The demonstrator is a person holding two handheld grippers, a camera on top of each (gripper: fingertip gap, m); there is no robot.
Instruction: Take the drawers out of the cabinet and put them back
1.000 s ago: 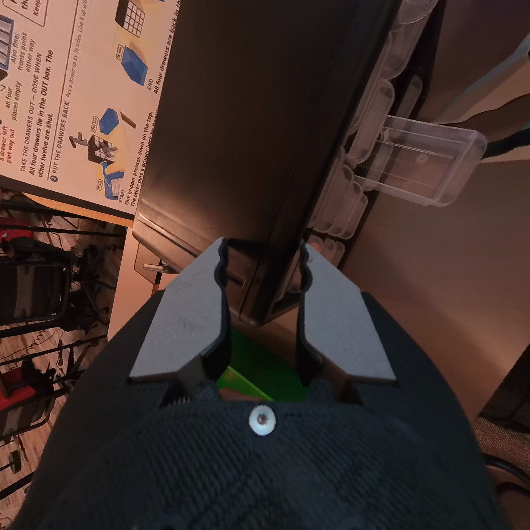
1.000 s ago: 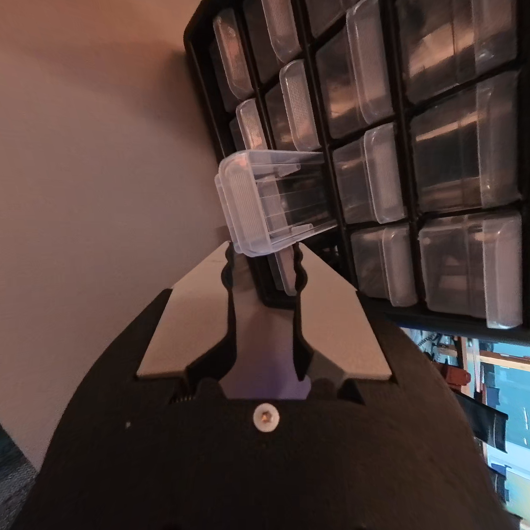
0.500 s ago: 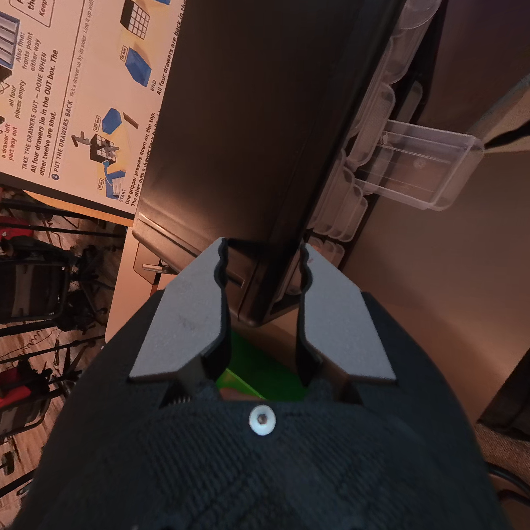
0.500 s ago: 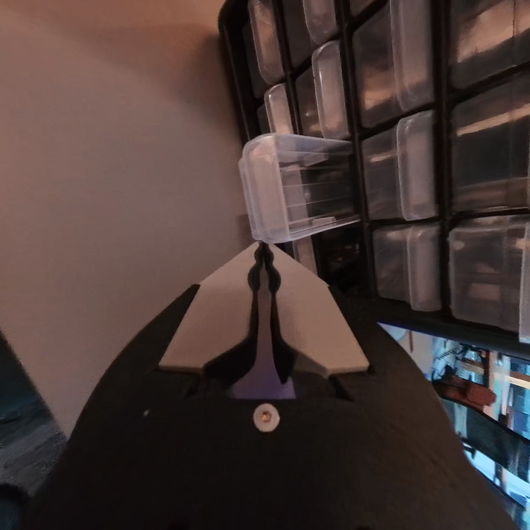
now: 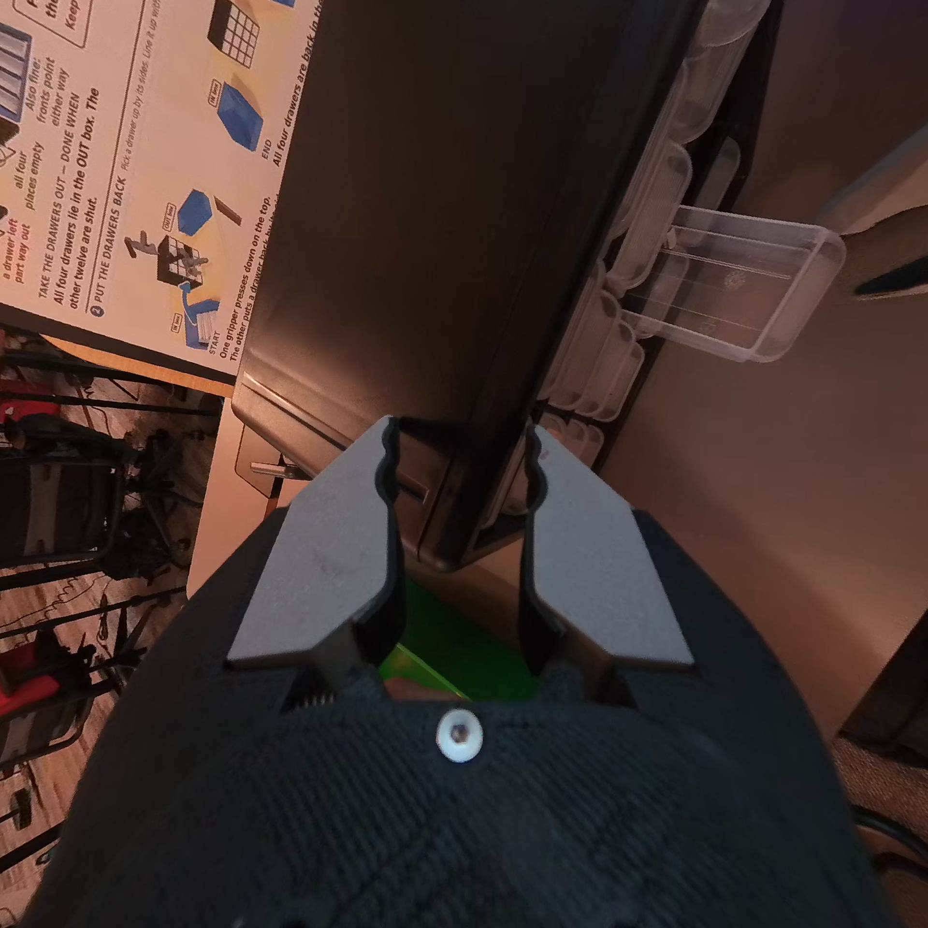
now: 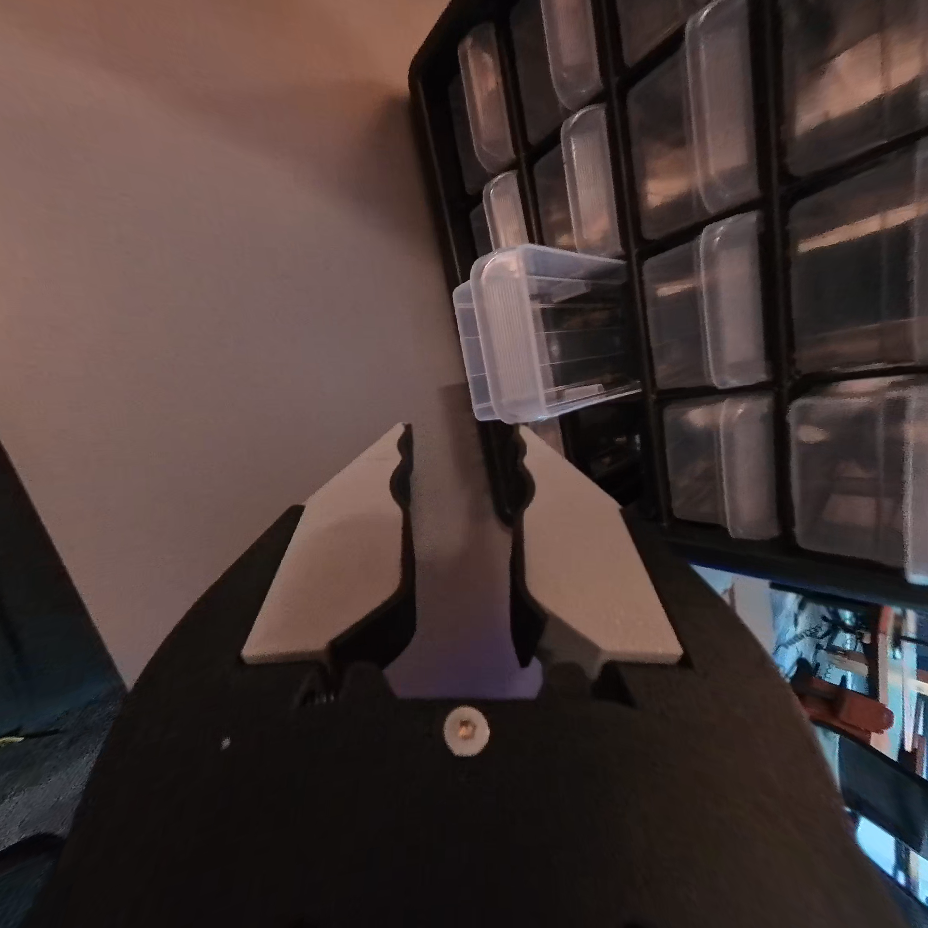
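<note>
A black cabinet (image 5: 452,201) holds rows of clear plastic drawers. One clear drawer (image 5: 743,286) sticks partway out of its slot; the others sit in. My left gripper (image 5: 462,432) is open and empty, with its fingers over the near corner of the cabinet top. In the right wrist view the cabinet front (image 6: 728,547) fills the right side. The part-out drawer (image 6: 527,336) juts toward the left. My right gripper (image 6: 464,442) is open and empty, just below that drawer's front end and not touching it.
A printed instruction sheet (image 5: 125,150) lies beside the cabinet. The beige table surface (image 5: 753,502) runs in front of the drawers and also shows in the right wrist view (image 6: 201,251). A green object (image 5: 452,648) shows below my left fingers. Stands and gear (image 5: 60,502) are beyond the table edge.
My right gripper shut half a second ago below the drawer and has opened again, shifting left of it. The drawer still sticks out. My left gripper has not moved.
</note>
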